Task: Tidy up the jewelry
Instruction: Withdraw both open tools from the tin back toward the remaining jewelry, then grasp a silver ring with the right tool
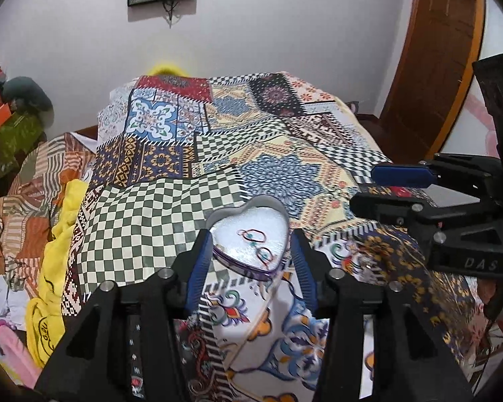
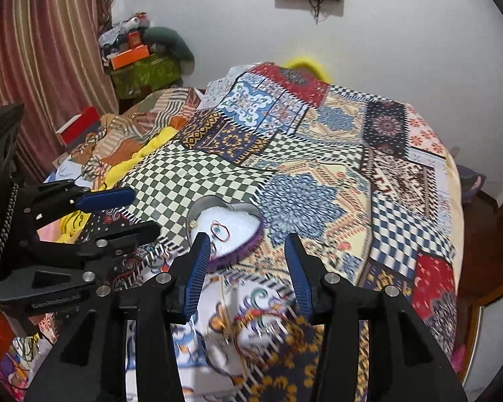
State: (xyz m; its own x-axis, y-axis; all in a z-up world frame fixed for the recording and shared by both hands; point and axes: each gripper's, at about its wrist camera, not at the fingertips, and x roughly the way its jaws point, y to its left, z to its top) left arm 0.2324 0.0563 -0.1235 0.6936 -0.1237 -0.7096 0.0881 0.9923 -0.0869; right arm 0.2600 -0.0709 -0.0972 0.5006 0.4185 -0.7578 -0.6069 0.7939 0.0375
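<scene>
A heart-shaped tin [image 1: 251,231] with a purple rim and white lining lies on the patterned bedspread [image 1: 157,221]. Thin red string jewelry [image 1: 256,243] with small blue beads lies inside it. My left gripper [image 1: 251,251] is open, its blue pads on either side of the tin's near end, apart from it. In the right wrist view the tin [image 2: 226,224] sits just beyond my open, empty right gripper [image 2: 248,251]. More thin chains and threads [image 2: 234,325] lie on the cloth between the right gripper's arms. The right gripper also shows in the left wrist view [image 1: 385,191].
The bed is covered by a patchwork cloth. Yellow cloth [image 1: 53,284] and other crumpled fabrics lie at its left side. Boxes [image 2: 141,67] are stacked by a striped curtain [image 2: 43,50]. A wooden door [image 1: 432,67] stands at the right.
</scene>
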